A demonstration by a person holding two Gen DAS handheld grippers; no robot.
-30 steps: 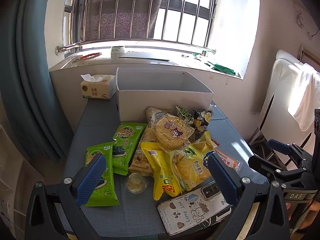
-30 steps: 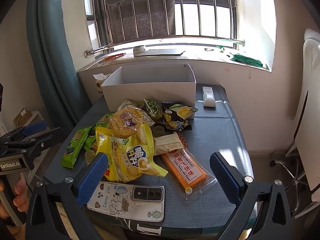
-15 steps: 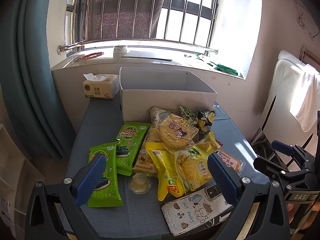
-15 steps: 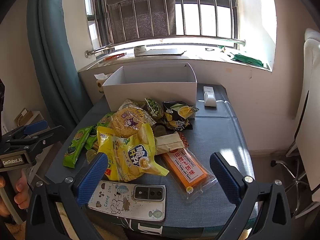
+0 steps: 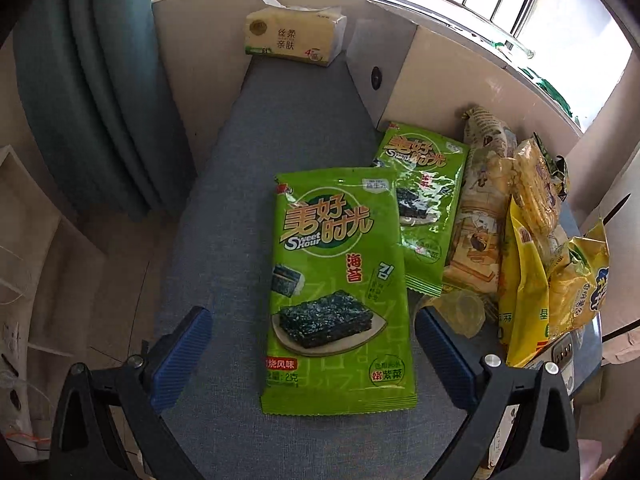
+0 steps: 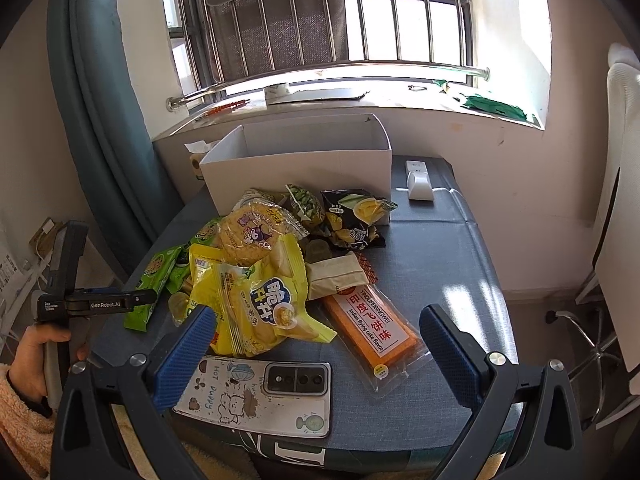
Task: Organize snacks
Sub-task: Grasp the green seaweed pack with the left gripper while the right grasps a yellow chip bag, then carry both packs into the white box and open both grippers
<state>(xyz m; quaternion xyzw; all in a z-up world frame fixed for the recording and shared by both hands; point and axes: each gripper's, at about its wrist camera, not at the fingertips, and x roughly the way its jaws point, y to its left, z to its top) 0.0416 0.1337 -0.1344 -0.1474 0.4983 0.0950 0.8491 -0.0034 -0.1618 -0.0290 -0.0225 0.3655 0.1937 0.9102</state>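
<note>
My left gripper (image 5: 316, 356) is open, its blue pads either side of the lower end of a green seaweed packet (image 5: 336, 280) lying flat on the blue table (image 5: 224, 208). A second green seaweed packet (image 5: 424, 204) lies behind it by the white box (image 5: 384, 64). My right gripper (image 6: 316, 354) is open and empty above a phone (image 6: 260, 392), near the yellow snack bag (image 6: 256, 304) and the orange cake pack (image 6: 372, 328). The left gripper also shows in the right wrist view (image 6: 132, 298) over the green packets (image 6: 154, 280). The white box (image 6: 296, 160) stands open at the back.
A tissue pack (image 5: 294, 38) sits at the table's back left. A white remote (image 6: 418, 180) lies right of the box. A jelly cup (image 5: 460, 312) sits by the left gripper's right pad. More snacks (image 6: 260, 232) are piled in front of the box. A curtain (image 5: 100, 100) hangs left.
My left gripper has dropped down and moved left and forward, close over the nearest green seaweed packet. The right gripper has barely moved.
</note>
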